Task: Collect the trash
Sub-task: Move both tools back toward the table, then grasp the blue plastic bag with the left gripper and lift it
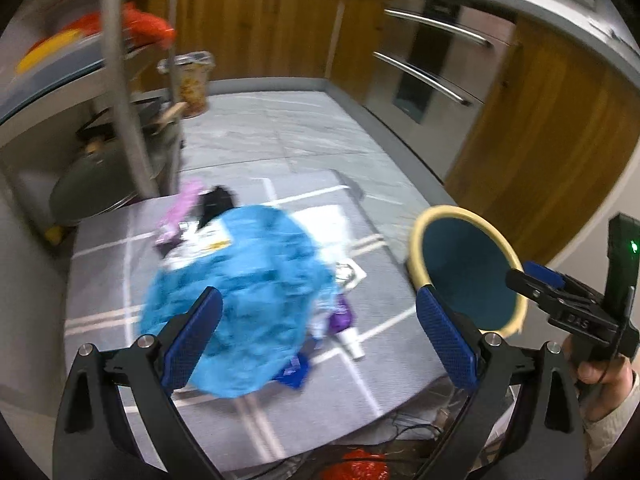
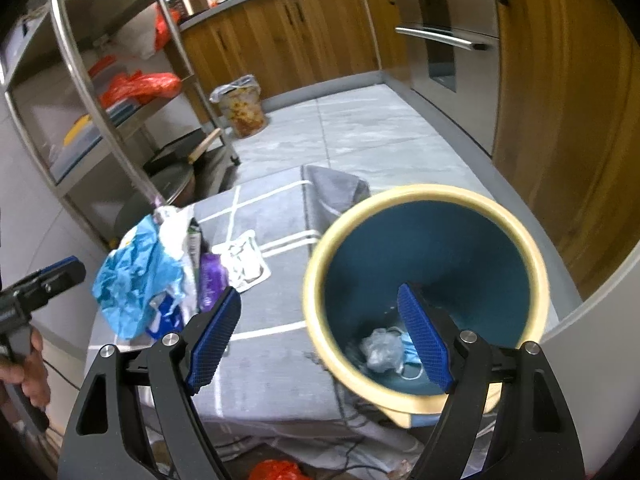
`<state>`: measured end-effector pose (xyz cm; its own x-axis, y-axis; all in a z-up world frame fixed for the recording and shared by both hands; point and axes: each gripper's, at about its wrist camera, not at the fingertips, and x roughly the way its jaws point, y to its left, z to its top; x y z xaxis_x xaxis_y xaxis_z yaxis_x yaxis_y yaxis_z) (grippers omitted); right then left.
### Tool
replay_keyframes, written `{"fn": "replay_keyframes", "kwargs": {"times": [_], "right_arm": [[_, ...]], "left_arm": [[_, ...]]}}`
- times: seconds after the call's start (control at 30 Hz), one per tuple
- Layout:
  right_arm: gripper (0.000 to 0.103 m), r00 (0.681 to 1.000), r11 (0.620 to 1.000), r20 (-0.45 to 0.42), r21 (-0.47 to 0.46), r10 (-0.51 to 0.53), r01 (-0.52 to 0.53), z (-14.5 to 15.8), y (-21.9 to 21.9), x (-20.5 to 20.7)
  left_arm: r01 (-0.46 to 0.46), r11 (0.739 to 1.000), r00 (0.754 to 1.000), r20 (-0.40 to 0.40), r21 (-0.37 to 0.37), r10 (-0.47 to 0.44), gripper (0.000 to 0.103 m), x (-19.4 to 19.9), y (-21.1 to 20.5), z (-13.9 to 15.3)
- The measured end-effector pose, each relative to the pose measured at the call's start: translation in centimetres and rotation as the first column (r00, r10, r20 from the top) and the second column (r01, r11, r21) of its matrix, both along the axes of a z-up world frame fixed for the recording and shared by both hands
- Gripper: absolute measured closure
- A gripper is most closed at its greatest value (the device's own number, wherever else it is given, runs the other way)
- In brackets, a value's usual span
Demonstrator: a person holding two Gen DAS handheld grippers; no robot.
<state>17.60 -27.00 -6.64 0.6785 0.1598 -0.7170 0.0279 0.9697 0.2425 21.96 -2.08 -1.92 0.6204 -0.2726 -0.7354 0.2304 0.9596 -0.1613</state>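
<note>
A pile of trash lies on a grey cloth-covered table (image 1: 100,264): a crumpled blue plastic bag (image 1: 244,300) on top, purple wrappers (image 1: 342,316), white paper and a foil tray (image 2: 246,262). The bag also shows in the right wrist view (image 2: 136,276). My left gripper (image 1: 320,320) is open, its jaws wide on either side of the blue bag, just above it. A teal bin with a cream rim (image 2: 424,292) stands at the table's right edge; a blue face mask (image 2: 410,354) and crumpled plastic lie inside. My right gripper (image 2: 320,332) is open and empty over the bin's near rim.
A steel shelf rack (image 2: 100,92) with red bags and pans stands at the left. A second small bin (image 2: 240,104) sits on the floor beyond. Wooden cabinets and an oven (image 2: 444,40) line the right. A red bag (image 2: 276,470) lies under the table.
</note>
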Motion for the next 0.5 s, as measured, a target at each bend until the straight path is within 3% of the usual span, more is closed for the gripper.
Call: {"fn": "replay_keyframes", "kwargs": {"times": [0.3,0.5], "right_arm": [[0.022,0.998,0.998,-0.006,-0.005,0.067,-0.067,-0.2,3.3,0.7],[0.022,0.997,0.997,-0.009,-0.003,0.081,-0.081,-0.3,4.1,0.8]], "left_arm": [[-0.122,0.992,0.990,-0.069,-0.021,0.120,0.008,1.1,5.5,-2.1],[-0.173,0.985,0.977,-0.125,0.011,0.173,0.009,2.1,7.7,-4.5]]}}
